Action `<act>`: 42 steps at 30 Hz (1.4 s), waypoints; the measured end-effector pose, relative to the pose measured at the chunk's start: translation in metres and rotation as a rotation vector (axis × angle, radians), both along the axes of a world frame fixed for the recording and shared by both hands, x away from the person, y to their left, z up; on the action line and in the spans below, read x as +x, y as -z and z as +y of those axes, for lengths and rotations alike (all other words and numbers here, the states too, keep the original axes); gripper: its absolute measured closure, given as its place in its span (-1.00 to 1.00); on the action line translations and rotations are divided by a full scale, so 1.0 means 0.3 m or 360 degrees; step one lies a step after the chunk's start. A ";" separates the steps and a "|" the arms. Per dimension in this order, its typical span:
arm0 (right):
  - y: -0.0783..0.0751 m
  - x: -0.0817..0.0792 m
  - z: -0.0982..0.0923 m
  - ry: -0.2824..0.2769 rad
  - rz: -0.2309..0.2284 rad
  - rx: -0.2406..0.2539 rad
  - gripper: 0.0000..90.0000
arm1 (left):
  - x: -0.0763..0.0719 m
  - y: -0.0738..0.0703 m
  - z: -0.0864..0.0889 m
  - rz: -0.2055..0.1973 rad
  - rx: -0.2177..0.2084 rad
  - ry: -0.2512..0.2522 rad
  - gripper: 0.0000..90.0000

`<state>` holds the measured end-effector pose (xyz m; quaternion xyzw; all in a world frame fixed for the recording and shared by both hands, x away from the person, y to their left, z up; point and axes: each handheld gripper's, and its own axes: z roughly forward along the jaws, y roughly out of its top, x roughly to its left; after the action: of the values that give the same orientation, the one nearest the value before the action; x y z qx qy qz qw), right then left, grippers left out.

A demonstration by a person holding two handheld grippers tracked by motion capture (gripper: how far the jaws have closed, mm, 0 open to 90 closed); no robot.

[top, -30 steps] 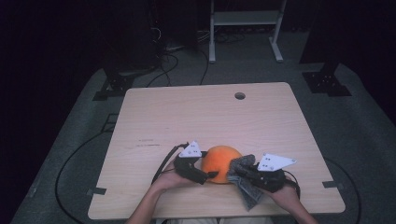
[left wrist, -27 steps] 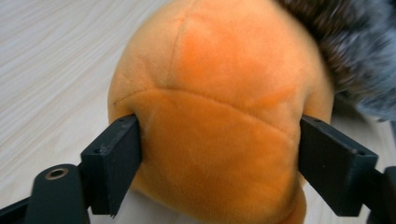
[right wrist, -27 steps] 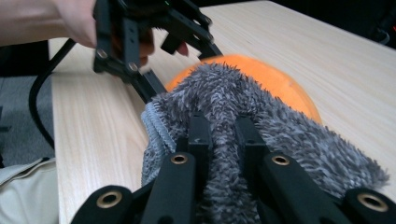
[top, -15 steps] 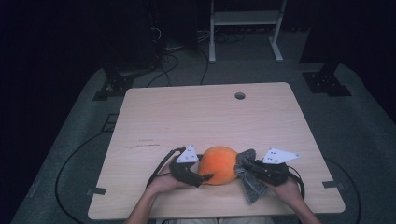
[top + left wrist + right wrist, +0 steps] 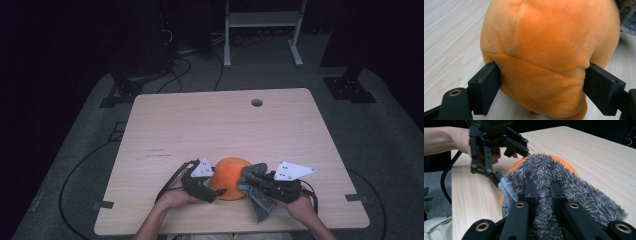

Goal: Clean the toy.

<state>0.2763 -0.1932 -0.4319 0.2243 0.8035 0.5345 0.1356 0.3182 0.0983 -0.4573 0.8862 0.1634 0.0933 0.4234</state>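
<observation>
A round orange plush toy (image 5: 231,175) sits near the front edge of the wooden table (image 5: 225,125). My left gripper (image 5: 215,187) grips it from the left. In the left gripper view the pads (image 5: 486,87) dent the plush (image 5: 549,50) on both sides; the jaws have just been opening a little, with the plush still between them. My right gripper (image 5: 250,179) is shut on a grey fuzzy cloth (image 5: 260,202). In the right gripper view the cloth (image 5: 549,172) lies draped over the side of the plush (image 5: 566,163).
A small round hole (image 5: 257,102) sits in the far part of the tabletop. Behind the table stand a white frame (image 5: 260,20) and dark stands, with cables on the grey floor. The person's forearms come in over the front edge.
The plush and the left gripper have shifted slightly to the left. The right gripper with the cloth has stayed against the plush's right side, moving only a little.
</observation>
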 end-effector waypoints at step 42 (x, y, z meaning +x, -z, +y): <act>0.081 0.090 -0.130 0.0274 0.0246 -0.0019 0.77 | -0.010 -0.015 -0.027 -0.0072 -0.0011 0.0015 -0.58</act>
<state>0.3034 -0.2323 -0.4560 0.3323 0.7925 0.4972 0.1199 0.3150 0.0901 -0.4527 0.8831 0.1502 0.1107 0.4306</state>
